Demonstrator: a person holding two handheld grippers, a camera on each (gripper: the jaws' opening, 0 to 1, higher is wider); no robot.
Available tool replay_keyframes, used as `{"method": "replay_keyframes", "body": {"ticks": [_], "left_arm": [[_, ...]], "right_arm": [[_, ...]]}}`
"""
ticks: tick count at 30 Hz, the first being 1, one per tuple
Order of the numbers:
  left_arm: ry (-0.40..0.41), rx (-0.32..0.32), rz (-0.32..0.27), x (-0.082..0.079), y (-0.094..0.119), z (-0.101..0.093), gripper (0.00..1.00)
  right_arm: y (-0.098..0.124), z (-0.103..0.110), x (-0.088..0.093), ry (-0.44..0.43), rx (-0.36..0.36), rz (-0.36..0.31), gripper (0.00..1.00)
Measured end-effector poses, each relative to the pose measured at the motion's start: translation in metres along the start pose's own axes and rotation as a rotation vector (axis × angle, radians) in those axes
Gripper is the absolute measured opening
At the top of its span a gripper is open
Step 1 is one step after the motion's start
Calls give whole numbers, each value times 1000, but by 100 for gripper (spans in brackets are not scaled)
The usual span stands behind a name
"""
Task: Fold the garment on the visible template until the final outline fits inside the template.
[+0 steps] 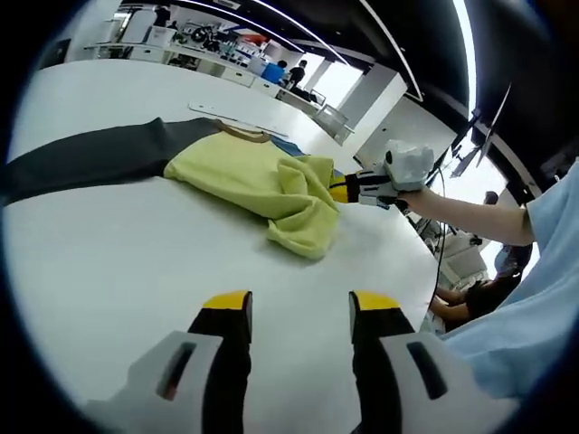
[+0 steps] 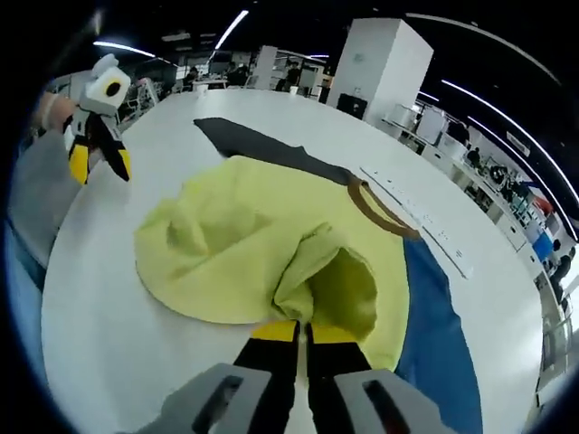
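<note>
No readable text, labels, brands or numbers anywhere. The garment (image 2: pixel 262 244) is plain yellow with a brown collar, no print visible. Background shelves and boxes past the far tabletop (image 1: pixel 136 271) edge are too small and blurred to read.

Lighting is bright and even, supplied by long white ceiling light strips (image 2: pixel 231 27). The glossy white round table (image 1: pixel 136 262) shows broad soft glare and only faint shadows beneath the crumpled yellow fabric garment (image 1: pixel 262 185). Fisheye distortion bends the edges strongly. Background figures are small and indistinct; a window area (image 1: pixel 339 81) is overexposed.
</note>
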State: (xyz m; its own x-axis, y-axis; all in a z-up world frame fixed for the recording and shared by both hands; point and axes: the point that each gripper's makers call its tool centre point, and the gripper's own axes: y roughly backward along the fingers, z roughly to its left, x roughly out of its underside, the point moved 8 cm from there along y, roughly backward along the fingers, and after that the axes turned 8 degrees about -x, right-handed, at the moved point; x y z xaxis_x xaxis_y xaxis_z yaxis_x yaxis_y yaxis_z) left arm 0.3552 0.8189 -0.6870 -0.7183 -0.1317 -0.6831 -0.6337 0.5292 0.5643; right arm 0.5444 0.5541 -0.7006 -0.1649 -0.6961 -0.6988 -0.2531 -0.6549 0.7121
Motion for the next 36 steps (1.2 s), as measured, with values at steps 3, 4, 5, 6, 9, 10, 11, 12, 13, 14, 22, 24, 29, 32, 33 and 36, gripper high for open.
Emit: {"method": "replay_keyframes", "body": {"ticks": [3,4,5,6,9,10,11,12,13,14,22,24,29,32,33,36], "left_arm": [[1,3,-1,-1,-2,-1,40],[-2,3,-1,-1,-3,-1,40],[-4,4,-2,-1,-4,-2,40],[-6,5,-6,-2,-5,-2,39],[-10,7,-5,-4,-7,-3,39],[-13,8,-7,-5,-8,-3,39],[-14,9,-7,-6,-8,-3,39],[-18,11,-8,-7,-9,-3,39],[-20,12,-8,-7,-10,-3,38],[-24,14,-5,-8,-11,-3,38],[-50,6,4,-15,-20,5,36],[-57,-2,2,-20,-24,11,35],[-144,-9,25,-34,-40,19,33],[-175,6,57,-39,-50,19,30],[-173,1,64,-40,-52,20,28],[-85,-12,92,-40,-61,23,22]], "right_arm": [[5,4,0,-73,-19,-25,0],[7,6,0,-98,-25,-33,0],[9,6,0,-99,-30,-36,0],[13,9,0,-108,-37,-44,0],[23,17,2,-133,-44,-60,0],[27,23,1,-137,-43,-64,0],[31,26,2,-136,-43,-63,0],[36,31,2,-141,-43,-69,0],[39,34,2,-143,-43,-75,0],[42,37,3,-148,-40,-79,0],[62,53,18,-202,-15,-90,0],[66,55,23,-212,-9,-91,0],[72,59,32,-245,6,-92,0],[73,60,36,-257,14,-89,0],[74,61,37,-262,15,-90,0],[73,61,39,-256,20,-84,0]]}}
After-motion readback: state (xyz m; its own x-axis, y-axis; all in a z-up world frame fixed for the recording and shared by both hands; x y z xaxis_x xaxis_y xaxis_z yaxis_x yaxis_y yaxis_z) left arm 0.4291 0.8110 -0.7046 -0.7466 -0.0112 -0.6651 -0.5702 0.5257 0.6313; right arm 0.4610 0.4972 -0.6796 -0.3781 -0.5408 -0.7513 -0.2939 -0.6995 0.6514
